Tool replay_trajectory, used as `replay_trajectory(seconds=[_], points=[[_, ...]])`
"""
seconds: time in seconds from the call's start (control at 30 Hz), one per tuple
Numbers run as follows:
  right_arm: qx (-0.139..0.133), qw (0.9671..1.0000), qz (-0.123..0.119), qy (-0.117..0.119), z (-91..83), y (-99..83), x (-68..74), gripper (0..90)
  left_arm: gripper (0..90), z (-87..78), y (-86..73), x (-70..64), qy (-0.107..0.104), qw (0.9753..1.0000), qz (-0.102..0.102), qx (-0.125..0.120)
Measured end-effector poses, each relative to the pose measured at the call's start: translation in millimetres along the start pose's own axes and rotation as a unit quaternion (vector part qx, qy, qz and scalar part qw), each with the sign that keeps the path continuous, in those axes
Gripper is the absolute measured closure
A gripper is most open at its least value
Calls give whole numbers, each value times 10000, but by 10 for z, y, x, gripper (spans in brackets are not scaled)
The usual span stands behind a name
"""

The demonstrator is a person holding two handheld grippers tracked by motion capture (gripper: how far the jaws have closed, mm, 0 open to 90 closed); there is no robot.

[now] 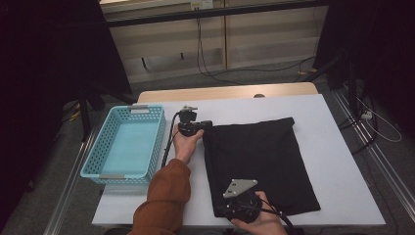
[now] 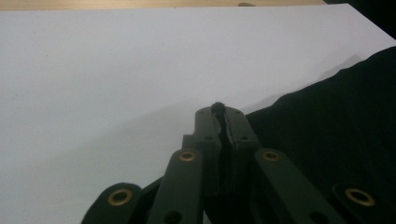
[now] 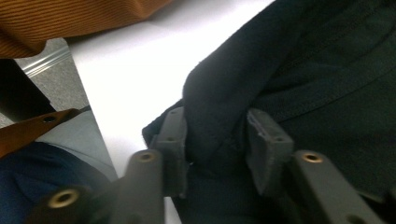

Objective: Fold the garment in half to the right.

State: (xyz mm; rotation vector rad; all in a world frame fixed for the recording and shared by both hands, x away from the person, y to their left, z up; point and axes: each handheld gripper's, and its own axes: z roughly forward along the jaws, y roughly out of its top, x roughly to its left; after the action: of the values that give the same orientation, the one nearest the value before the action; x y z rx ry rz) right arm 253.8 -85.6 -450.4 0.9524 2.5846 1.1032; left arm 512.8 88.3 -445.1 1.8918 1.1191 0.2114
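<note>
At the left of the white table [image 1: 333,161] sits one light blue plastic basket [image 1: 110,147], its long side running away from the person, nothing lying in it. Just to its right comes the person's left hand in a rust-brown sleeve [image 1: 164,196], holding the left gripper [image 1: 208,124] flat near the table top, aimed to the right at the far left corner of the black cloth [image 1: 259,161]. In the left gripper view that gripper [image 2: 219,108] has its jaws pressed together, with a small tuft of dark fabric showing at the tips, so it is clamped on the cloth's corner [image 2: 336,126]. There is one cloth, a roughly rectangular dark piece lying flat in the middle of the table, right of the basket and apart from it; its long axis runs from the near edge of the table toward the far edge, leaning slightly, and its far edge slants up toward the right. At the cloth's near left corner, close to the table's front edge, the right gripper [image 1: 230,209] with its grey three-cornered plate on top sits in the person's right hand [image 1: 262,223]. In the right gripper view its jaws [image 3: 215,135] stand a little apart with a bunched fold of the black cloth [image 3: 327,70] squeezed between them. Two grippers, then, each pinching one left-hand corner of the single cloth.
</note>
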Motion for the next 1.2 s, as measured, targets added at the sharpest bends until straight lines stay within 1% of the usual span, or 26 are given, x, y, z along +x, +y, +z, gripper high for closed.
replay_trajectory(seconds=[0.07,0.13,0.2,0.3,0.37,0.43,0.6,0.83,1.03,1.2], points=[[-23,10000,-22,16,-1,3,9,705,854,-5,3,6,4,10000,6,1],[-38,10000,-38,-8,5,15,19,736,854,-12,7,8,12,10000,-8,-14],[-75,10000,-32,-7,3,23,16,788,854,-28,17,17,12,10000,2,-23],[-124,9999,-34,9,-7,30,17,817,855,-56,33,34,40,10000,-46,-68],[-138,9999,-60,9,-13,36,22,824,856,-79,45,52,35,9998,-135,-132],[-202,9998,-93,1,-26,44,29,827,857,-108,60,62,61,9997,-166,-187],[-384,9992,-131,-11,-67,81,37,828,858,-182,110,81,42,9991,-252,-325],[-583,9981,-195,18,-96,166,55,828,858,-291,186,110,99,9981,-305,-520],[-726,9970,-251,27,-132,255,65,829,859,-346,237,119,73,9979,-282,-580],[-815,9962,-294,33,-153,301,64,831,859,-396,282,122,70,9974,-310,-639]])
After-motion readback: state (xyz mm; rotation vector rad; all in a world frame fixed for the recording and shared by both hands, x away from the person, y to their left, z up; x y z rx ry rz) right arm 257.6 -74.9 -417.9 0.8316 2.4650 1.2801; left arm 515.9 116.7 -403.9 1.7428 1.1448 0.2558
